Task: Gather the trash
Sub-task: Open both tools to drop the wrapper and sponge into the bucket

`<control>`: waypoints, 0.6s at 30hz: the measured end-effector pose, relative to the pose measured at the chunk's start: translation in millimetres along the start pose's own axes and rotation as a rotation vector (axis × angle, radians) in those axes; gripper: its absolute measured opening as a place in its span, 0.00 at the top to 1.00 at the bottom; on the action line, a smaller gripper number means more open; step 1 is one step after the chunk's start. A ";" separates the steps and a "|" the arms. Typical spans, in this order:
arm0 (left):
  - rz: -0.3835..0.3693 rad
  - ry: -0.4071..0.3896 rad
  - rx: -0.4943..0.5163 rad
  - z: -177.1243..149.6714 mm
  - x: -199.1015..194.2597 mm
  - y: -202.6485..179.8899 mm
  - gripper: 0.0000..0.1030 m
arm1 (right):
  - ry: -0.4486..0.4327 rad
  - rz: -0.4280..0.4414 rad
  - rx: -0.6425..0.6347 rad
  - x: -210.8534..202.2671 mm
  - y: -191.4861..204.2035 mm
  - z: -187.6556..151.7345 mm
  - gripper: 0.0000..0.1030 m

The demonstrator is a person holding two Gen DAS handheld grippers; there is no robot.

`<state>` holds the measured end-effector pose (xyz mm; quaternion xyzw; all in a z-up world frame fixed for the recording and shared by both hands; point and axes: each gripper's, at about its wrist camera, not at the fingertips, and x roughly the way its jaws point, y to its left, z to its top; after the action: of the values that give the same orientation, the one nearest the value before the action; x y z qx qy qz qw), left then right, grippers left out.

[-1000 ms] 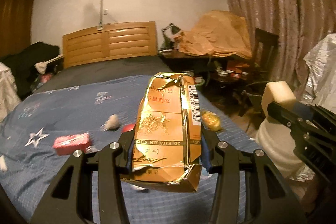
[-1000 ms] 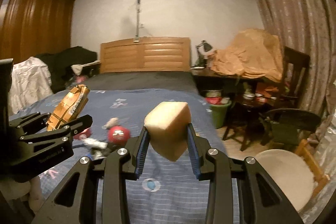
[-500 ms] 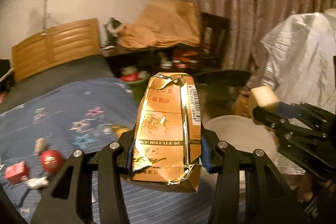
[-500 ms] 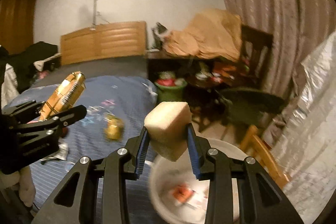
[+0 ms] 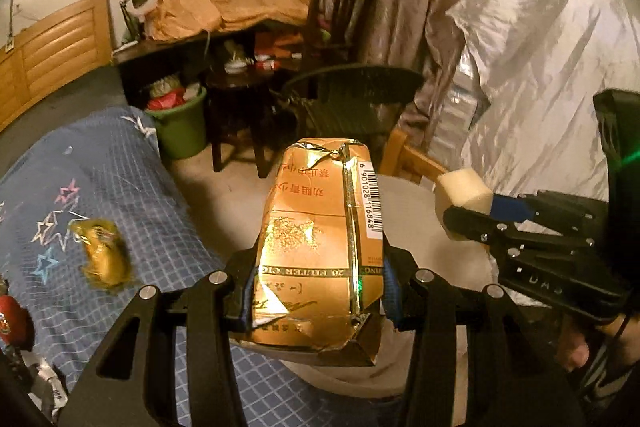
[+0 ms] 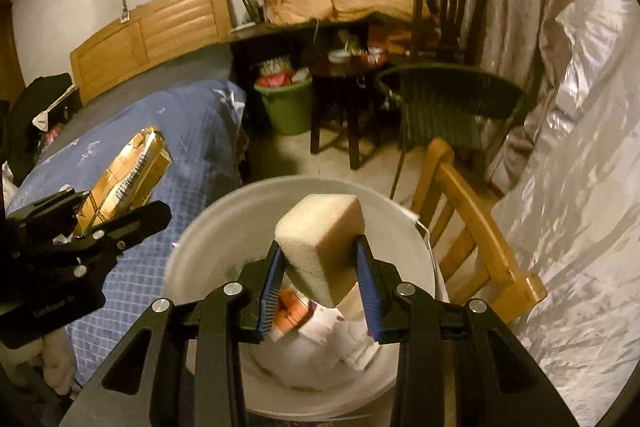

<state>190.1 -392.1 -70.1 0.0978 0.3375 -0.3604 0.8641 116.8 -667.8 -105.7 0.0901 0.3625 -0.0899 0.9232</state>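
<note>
Left gripper (image 5: 318, 293) pinching crumpled gold cigarette pack (image 5: 320, 247), right gripper (image 6: 320, 281) pinching foam sponge block (image 6: 322, 243) above white bucket (image 6: 200, 251), trash inside, bed's edge alongside

gold pack (image 5: 316, 251), blue starred bedspread (image 5: 120, 195)

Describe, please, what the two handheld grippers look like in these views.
Both the left gripper and the right gripper are matte black linkage frames with silver pivot screws and blue ribbed pads. Small white lettering marks each body; it is too small to read.
</note>
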 end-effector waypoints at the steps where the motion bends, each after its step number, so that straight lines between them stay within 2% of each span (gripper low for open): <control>1: 0.000 0.009 0.001 -1.0 4.0 -0.7 0.56 | 0.006 0.000 0.003 3.1 -0.4 -2.1 0.65; 14: 0.011 0.044 0.002 -4.2 18.9 -1.5 0.54 | 0.028 0.006 0.008 16.5 -0.9 -8.4 0.64; 16: 0.019 0.047 0.000 -2.8 20.9 -1.9 0.41 | 0.024 0.007 0.012 13.5 0.3 -8.3 0.60; 17: 0.027 0.041 -0.006 -2.6 20.1 -0.1 0.28 | 0.020 0.004 0.016 12.2 0.9 -8.3 0.58; 18: 0.029 0.039 -0.009 -2.4 19.0 1.4 0.26 | 0.014 0.004 0.023 12.8 -1.1 -8.8 0.54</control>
<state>199.5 -400.7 -84.4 0.1058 0.3544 -0.3444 0.8629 120.0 -668.1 -120.9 0.1021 0.3677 -0.0918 0.9198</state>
